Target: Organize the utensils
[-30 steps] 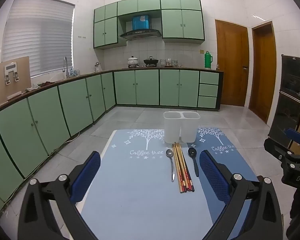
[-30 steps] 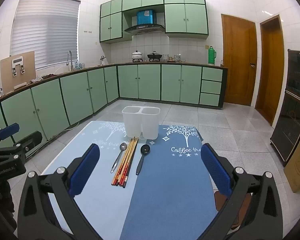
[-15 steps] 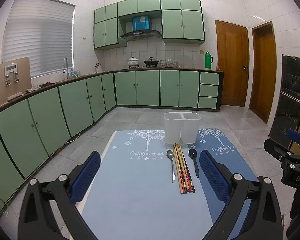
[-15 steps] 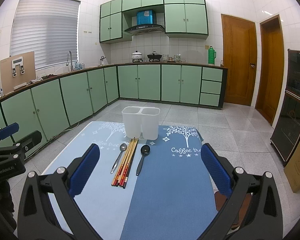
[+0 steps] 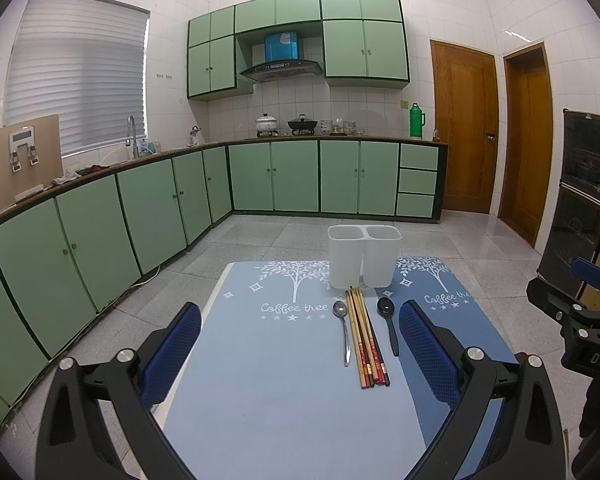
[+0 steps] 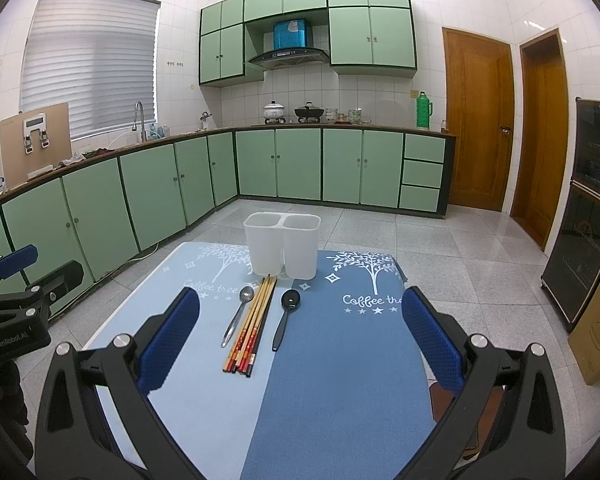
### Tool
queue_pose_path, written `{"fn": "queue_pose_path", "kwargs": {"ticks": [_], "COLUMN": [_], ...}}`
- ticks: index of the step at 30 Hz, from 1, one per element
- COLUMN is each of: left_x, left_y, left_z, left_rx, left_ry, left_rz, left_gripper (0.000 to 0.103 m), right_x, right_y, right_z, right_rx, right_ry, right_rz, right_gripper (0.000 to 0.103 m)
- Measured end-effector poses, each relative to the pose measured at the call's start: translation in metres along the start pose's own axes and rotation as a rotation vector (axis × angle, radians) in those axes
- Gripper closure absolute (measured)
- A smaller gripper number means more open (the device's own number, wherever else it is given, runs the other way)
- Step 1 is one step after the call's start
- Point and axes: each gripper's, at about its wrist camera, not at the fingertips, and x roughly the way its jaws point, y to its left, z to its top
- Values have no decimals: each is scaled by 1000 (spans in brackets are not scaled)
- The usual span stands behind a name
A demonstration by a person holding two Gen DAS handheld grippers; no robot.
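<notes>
Both tongs, left (image 5: 300,344) & right (image 6: 300,336), we hold wide w/ nothing gripped; chopsticks (image 5: 366,338) lie btw spoons on worktop (image 5: 284,400).

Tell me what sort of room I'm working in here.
A home kitchen, by the look of it: green cabinets run along the walls under a counter with a sink tap, and pots sit on a stove below a range hood. The utensils lie on a low table with a blue mat.

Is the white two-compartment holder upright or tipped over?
Upright. The holder stands on the mat, both openings facing up, with the chopsticks lying flat before it.
</notes>
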Motion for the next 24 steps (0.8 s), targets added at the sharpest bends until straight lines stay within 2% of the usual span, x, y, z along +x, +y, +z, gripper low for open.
{"fn": "queue_pose_path", "kwargs": {"ticks": [24], "left_x": [0], "left_y": [0], "left_z": [-2], "left_rx": [0], "left_ry": [2], "left_rz": [1], "left_gripper": [6], "right_x": [3], "right_y": [-3], "right_z": [-2], "right_rx": [6], "right_ry": [9], "right_rz": [-3], "right_gripper": [5]}}
